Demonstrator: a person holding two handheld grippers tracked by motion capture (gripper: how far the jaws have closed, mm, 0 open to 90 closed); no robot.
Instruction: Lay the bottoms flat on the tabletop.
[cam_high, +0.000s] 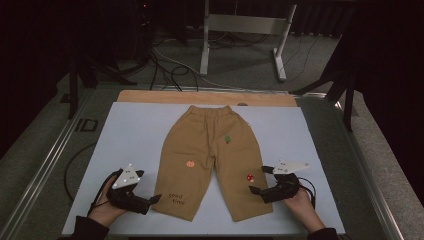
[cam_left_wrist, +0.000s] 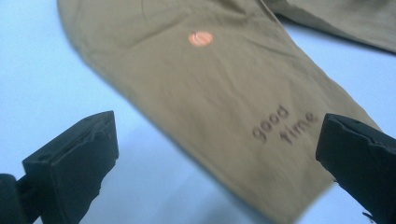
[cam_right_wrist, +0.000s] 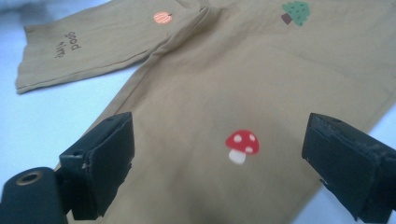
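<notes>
A pair of tan children's trousers (cam_high: 210, 155) lies flat on the pale blue mat (cam_high: 130, 130), waistband at the far side, legs toward me. It carries a pumpkin patch (cam_left_wrist: 201, 38), a tree patch (cam_right_wrist: 295, 11), a mushroom patch (cam_right_wrist: 242, 143) and the words "good time" (cam_left_wrist: 284, 123). My left gripper (cam_high: 156, 200) is open beside the hem of the left trouser leg, jaws wide over its outer edge (cam_left_wrist: 217, 140). My right gripper (cam_high: 260, 180) is open at the outer side of the right leg, the mushroom patch between its jaws.
A wooden strip (cam_high: 205, 97) runs along the far edge of the mat. Metal rails (cam_high: 45, 165) frame the table on both sides. Cables (cam_high: 170, 70) and a grey stand (cam_high: 245, 30) are on the floor beyond.
</notes>
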